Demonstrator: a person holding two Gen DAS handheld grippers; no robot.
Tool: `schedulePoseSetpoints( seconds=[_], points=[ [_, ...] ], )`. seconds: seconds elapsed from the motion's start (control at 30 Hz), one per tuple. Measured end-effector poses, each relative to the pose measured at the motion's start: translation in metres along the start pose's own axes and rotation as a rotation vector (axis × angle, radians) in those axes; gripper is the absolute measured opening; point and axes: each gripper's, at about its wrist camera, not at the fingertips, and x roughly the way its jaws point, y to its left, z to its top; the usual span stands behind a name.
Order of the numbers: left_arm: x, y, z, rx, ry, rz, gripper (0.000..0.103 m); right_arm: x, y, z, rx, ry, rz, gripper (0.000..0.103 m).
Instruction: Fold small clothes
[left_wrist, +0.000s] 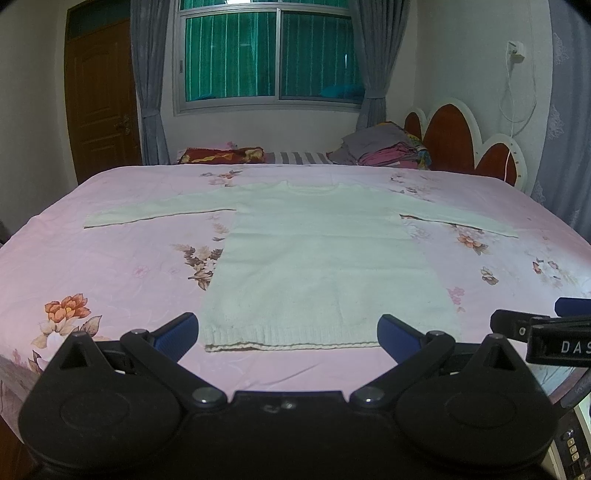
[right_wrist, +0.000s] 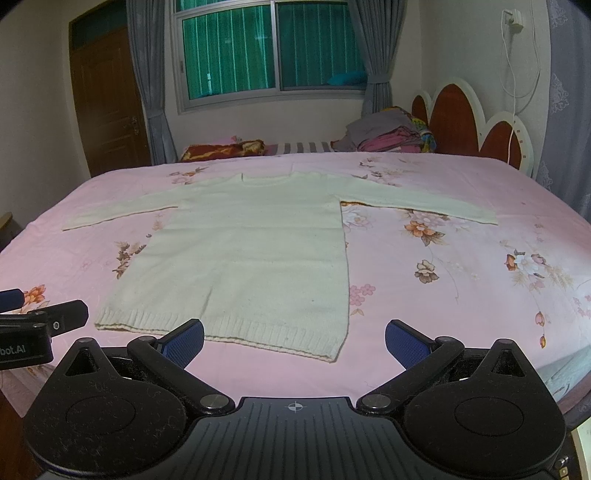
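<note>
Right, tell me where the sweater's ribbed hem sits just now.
The ribbed hem is the white sweater's near edge, flat on the pink floral bedspread. In the left wrist view it lies just beyond the open left claw.

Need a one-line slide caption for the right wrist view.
Open right gripper poised over the hem of a cream sweater spread flat on a pink floral bedspread.
</note>
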Motion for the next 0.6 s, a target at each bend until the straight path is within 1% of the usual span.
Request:
schedulePoseSetpoints(
  seconds=[0.23,0.4,0.53,0.6],
  points=[
    [0.003,0.003,0.0,-0.015,-0.028,0.017,0.103,0.005,0.0,0.0,0.007,0.009,-0.004,0.103],
    [0.015,-0.001,0.01,0.05,-0.053,0.049,0.103,0.015,0.001,0.006,0.007,0.011,-0.016,0.103],
    [0.028,0.001,0.022,0.05,-0.07,0.034,0.103,0.027,0.0,0.016,0.018,0.002,-0.032,0.103],
    [0.037,0.002,0.028,0.06,-0.062,0.028,0.103,0.034,0.0,0.021,0.023,0.001,-0.041,0.103]
  ],
)
